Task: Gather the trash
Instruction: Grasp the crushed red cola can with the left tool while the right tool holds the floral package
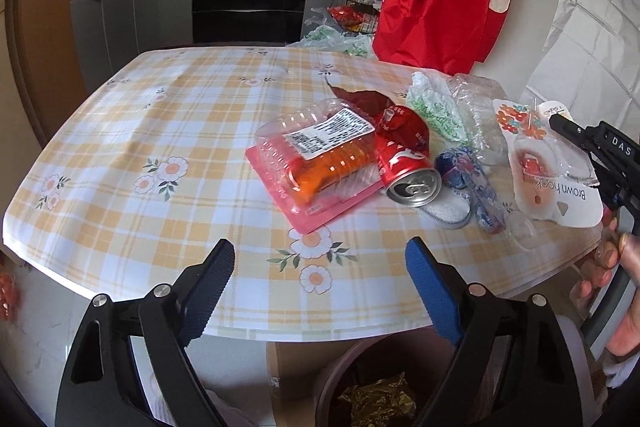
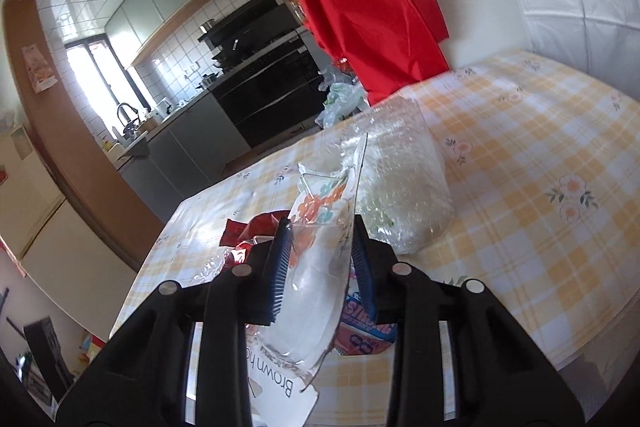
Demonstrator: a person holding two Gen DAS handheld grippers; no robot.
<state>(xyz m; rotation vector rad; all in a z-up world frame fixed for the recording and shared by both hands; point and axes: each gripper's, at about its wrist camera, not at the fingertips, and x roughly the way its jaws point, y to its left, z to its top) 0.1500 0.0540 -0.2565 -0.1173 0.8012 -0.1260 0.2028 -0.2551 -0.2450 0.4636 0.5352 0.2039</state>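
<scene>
- The bench [image 1: 132, 131] wears a smooth oilcloth in a yellow-and-white check printed with daisies, and the trash lies clustered at one side of it.
- The right gripper [image 2: 320, 259] has its ribbed blue fingers [image 2: 280, 267] clamped on a hook blister pack [image 1: 548, 163]: a glossy white card with orange flowers and a clear moulded bubble (the words "Brown hook" show on the card).
- That pack is tilted off the cloth at the bench's edge, beside the other rubbish.
- The left gripper [image 1: 320, 291] hangs over the near edge with its two fingers [image 1: 212, 291] spread wide and nothing between them.
- One clear ribbed clamshell box [image 1: 320, 155], labelled, rests on a flat pink tray with something orange inside.
- One red aluminium can [image 1: 408, 171] lies on its side, its open top towards us, touching the clamshell.
- One crumpled red wrapper [image 1: 400, 123] sits behind the can.
- One blue-and-white printed wrapper [image 1: 472, 179] lies just beside the can.
- One crinkled clear bag [image 1: 476, 107] is heaped at the back.
- Below the bench edge stands a brown round bin [image 1: 344, 379] holding crumpled gold foil.
</scene>
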